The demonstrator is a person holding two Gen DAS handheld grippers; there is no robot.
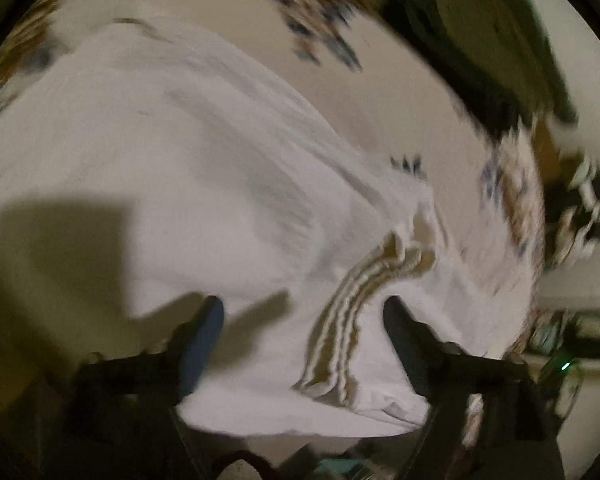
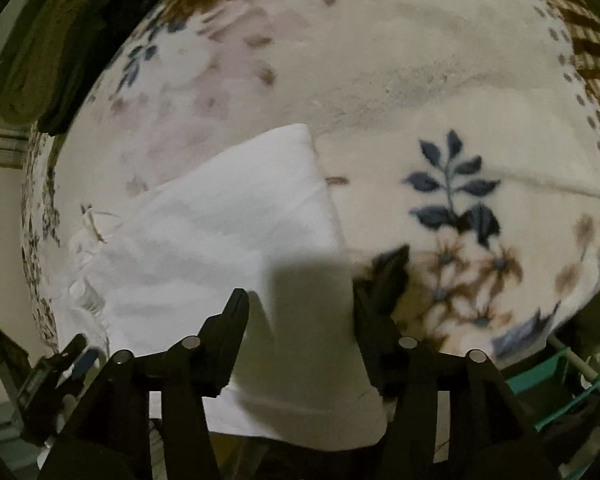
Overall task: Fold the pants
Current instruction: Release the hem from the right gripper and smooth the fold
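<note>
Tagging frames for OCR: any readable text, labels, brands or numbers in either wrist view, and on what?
None readable in either view.
White pants: only tan-and-white stripes at the waistband, no lettering.
Blanket: floral print only, no text.
Left gripper and right gripper: no markings show.
Dark clothes at the edge: too blurred to tell.

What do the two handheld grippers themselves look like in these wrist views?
The left gripper has two black fingers, the left finger's pad showing bluish. The right gripper is matte black, with angular fingers and linkage arms joined by silver round pins. No cables or sleeves are visible.
</note>
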